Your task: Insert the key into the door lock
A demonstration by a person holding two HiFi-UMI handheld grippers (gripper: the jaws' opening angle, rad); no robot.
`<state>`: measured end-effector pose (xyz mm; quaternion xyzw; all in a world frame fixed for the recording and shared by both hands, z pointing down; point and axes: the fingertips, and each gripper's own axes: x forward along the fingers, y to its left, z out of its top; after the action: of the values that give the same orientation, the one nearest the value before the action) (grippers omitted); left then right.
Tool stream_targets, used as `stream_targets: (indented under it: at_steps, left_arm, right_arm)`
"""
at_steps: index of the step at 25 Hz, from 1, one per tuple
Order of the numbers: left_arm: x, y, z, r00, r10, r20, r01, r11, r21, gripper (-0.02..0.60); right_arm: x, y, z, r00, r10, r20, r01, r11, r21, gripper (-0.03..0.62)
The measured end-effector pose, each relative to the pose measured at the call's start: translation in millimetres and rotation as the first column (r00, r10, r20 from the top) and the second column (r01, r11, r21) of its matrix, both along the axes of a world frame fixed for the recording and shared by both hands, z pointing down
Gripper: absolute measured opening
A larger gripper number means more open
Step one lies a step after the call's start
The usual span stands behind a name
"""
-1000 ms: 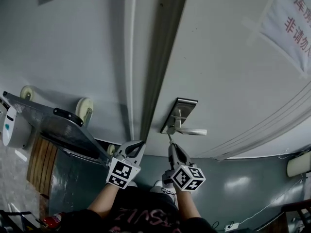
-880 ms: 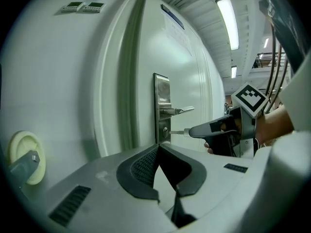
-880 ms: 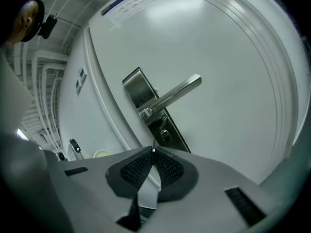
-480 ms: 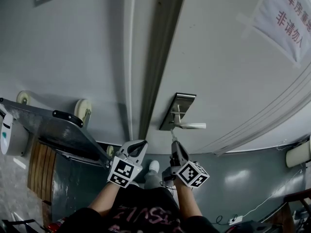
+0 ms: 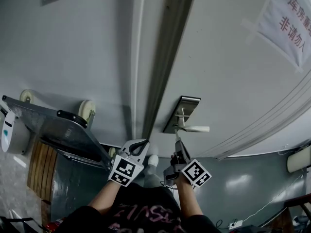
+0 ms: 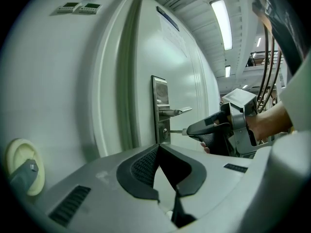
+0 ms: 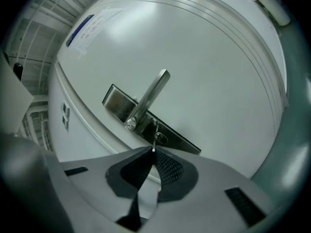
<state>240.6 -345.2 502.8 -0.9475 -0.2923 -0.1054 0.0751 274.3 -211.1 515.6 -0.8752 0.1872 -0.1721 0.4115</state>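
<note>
One key (image 6: 177,131) is sitting pinched between the two fingers of the right gripper (image 7: 153,148). Its tip is meeting the single keyhole (image 6: 165,131) in the steel lock plate (image 6: 160,89); I cannot tell how deep it is reaching. The keyhole is lying at 6 o'clock of the one lever handle (image 6: 176,112). In the head view the left gripper (image 6: 158,146) is hovering at 9 o'clock of the right one, apart from the lock plate, its two fingers pressed together on nothing. One paper notice (image 5: 291,18) is hanging at 2 o'clock on the door (image 5: 228,72).
</note>
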Motion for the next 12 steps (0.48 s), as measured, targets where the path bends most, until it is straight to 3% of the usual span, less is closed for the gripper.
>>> stream_targets:
  at_steps: [6,12]
  left_arm:
    - [8,3,2,1.0,0.003,-0.012,-0.003,1.0,0.017,0.012]
    - [13,6,2,1.0,0.005,-0.017,-0.004,0.999,0.037,0.012]
  right_arm:
    - [9,8,10,0.999,0.03,0.029,-0.033,0.995,0.096,0.08]
    - [17,10,17,0.996,0.045,0.079,-0.064,0.963,0.26,0.08]
